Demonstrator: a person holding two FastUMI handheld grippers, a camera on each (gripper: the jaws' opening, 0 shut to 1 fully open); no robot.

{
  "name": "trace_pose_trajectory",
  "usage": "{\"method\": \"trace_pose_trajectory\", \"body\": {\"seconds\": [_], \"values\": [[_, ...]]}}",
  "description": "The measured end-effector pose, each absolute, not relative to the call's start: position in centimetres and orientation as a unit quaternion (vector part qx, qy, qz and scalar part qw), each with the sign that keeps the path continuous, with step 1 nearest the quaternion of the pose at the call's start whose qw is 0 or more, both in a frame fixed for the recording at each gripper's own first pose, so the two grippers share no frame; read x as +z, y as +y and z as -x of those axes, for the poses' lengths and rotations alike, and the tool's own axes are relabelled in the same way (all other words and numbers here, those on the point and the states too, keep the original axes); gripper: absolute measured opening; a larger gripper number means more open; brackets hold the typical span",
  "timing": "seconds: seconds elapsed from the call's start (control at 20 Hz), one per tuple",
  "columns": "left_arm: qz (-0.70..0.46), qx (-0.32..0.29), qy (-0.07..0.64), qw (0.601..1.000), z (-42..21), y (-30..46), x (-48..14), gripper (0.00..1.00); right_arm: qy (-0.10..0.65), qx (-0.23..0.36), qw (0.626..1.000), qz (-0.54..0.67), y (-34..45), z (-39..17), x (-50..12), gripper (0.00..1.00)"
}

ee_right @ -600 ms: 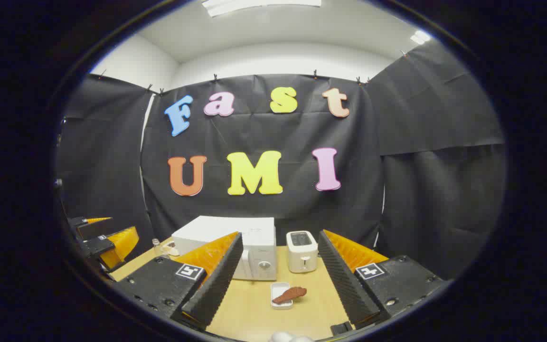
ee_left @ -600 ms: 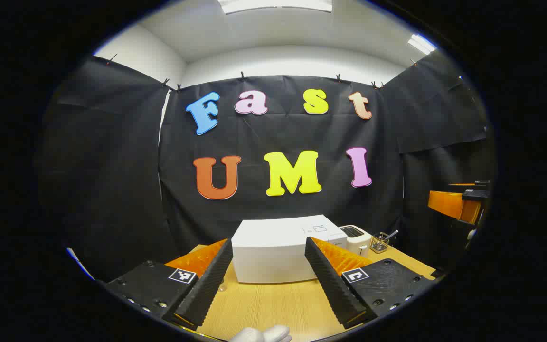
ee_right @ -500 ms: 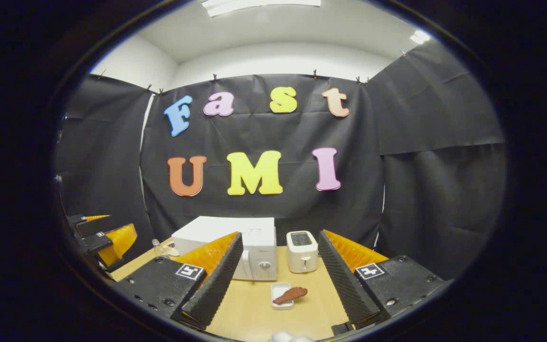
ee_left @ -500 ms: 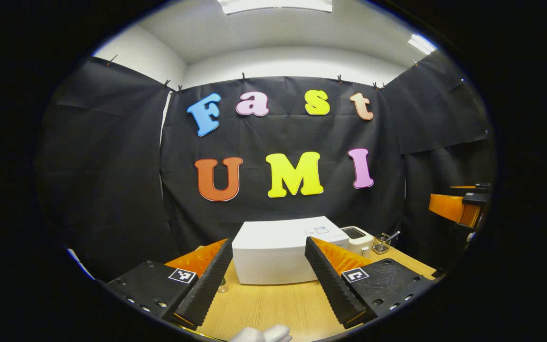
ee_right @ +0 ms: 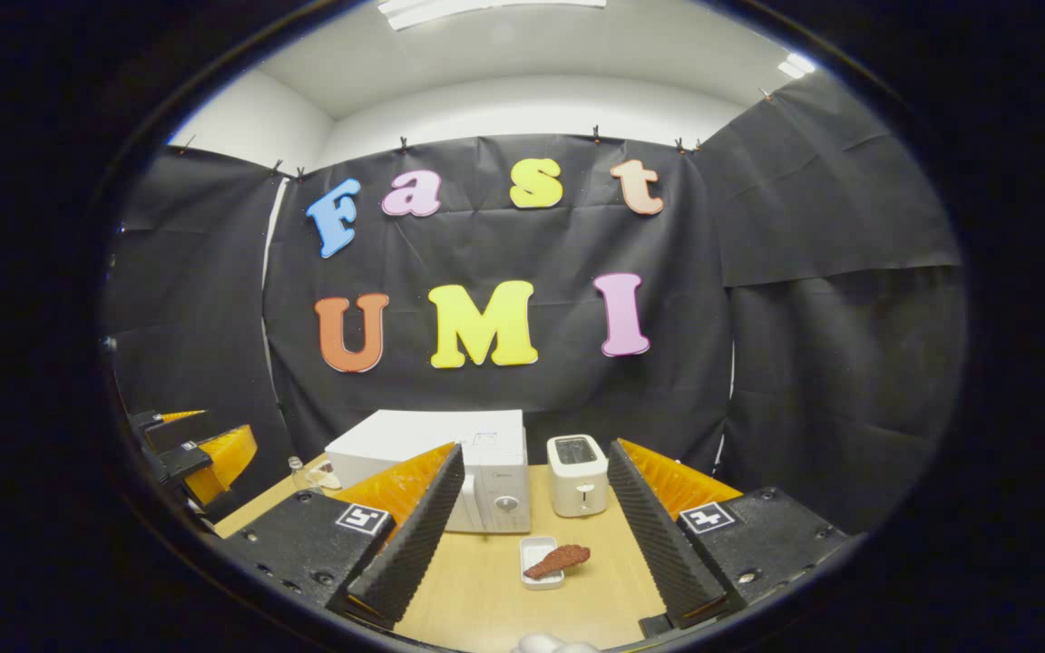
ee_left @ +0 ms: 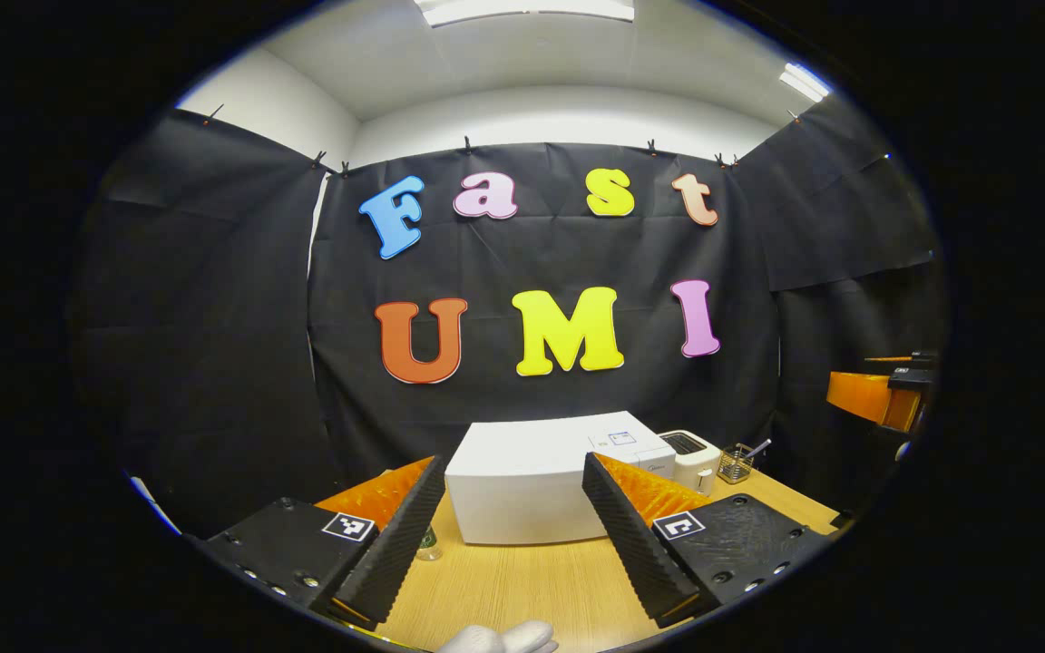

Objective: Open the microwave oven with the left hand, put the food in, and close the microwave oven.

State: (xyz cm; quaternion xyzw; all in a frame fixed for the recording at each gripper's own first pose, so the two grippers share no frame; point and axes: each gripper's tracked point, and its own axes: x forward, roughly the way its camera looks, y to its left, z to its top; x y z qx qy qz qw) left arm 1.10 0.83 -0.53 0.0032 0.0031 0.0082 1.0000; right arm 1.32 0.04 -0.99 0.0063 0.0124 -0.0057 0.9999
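Left gripper view: left gripper (ee_left: 512,535) held above the near part of the table (ee_left: 522,589), fingers spread wide, nothing between them. White microwave (ee_left: 532,481) sits toward the back edge, seen from its side, straight ahead between the fingers. Toaster (ee_left: 690,453) just beside it to the right; wire holder (ee_left: 737,462) with a utensil further right, near the back right corner. Small jar (ee_left: 429,542) on the table by the microwave's left. Gloved hand (ee_left: 500,638) at the bottom edge. Other gripper at far right, off the table.

Right gripper view: right gripper (ee_right: 536,544) also spread wide and empty, above the near edge. Microwave (ee_right: 495,476) door shut, knob side facing forward. Toaster (ee_right: 577,473) close beside it, apart. Food (ee_right: 559,560), a reddish-brown piece, lies across a small white dish (ee_right: 536,553) on the table in front of the toaster, mid-table, between the fingers but well ahead of them. Left gripper (ee_right: 200,449) visible at far left, open.
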Motion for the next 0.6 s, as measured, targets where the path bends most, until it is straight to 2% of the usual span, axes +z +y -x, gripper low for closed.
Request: {"method": "trace_pose_trajectory", "body": {"seconds": [0.15,0.2,0.25,0.5,0.55,0.6], "values": [[-0.001,0.01,0.008,1.0,-1.5,0.8,-1.1,0.95,0.014,-0.007,1.0,-0.002,-0.2,-1.5,-1.2,1.0],[-0.001,0.011,0.011,1.0,-1.7,0.8,-1.4,0.96,0.015,-0.006,1.0,-0.002,-0.1,-1.5,-1.2,0.92],[-0.001,0.012,0.012,1.0,-1.9,0.7,-1.6,0.96,0.017,-0.007,1.0,-0.002,-0.4,-1.6,-1.3,1.0],[0.003,-0.001,0.013,1.0,-4.0,-1.5,-3.3,0.96,0.015,-0.014,1.0,-0.008,-2.2,-2.0,-0.4,1.0],[0.003,-0.006,0.015,1.0,-4.6,-2.2,-4.0,0.96,0.013,-0.015,1.0,-0.012,-2.8,-2.2,-0.1,0.92],[0.001,-0.007,0.022,1.0,-5.5,-3.0,-4.9,0.95,0.013,-0.014,1.0,-0.017,-3.1,-2.3,0.1,1.0]]}}
